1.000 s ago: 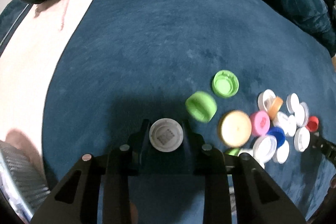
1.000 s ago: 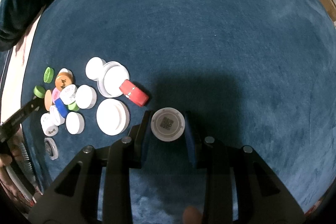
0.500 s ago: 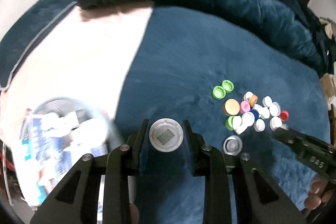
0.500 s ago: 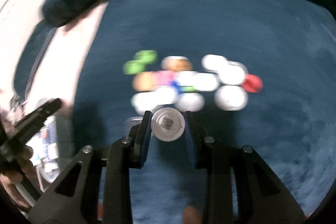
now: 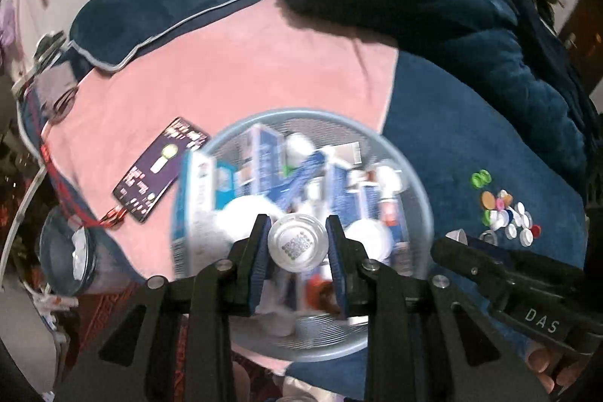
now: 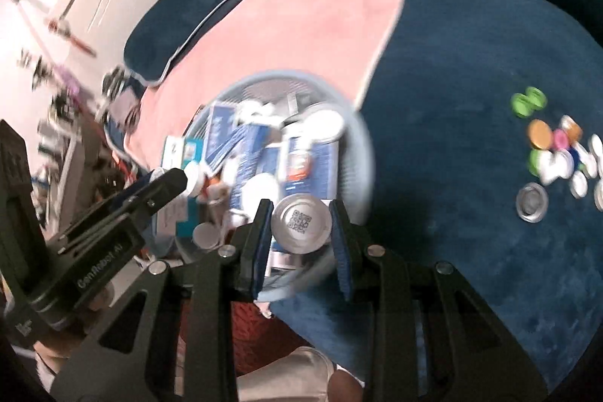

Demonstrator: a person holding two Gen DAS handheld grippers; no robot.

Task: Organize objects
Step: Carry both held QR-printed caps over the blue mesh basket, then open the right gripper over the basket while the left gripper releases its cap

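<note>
A white cap point(image 5: 296, 243) is being gripped between the closed pads of the left gripper point(image 5: 297, 253), directly above a round mesh basket point(image 5: 409, 176) filled with boxes and lids. A second white cap point(image 6: 301, 224) is being clamped in the right gripper point(image 6: 302, 232) over the basket's near rim. The remaining caps point(image 6: 554, 149) are being left in a loose cluster on the blue blanket point(image 6: 471, 70), well apart from the basket, which is standing at the blanket's edge beside a pink sheet point(image 5: 233, 63).
</note>
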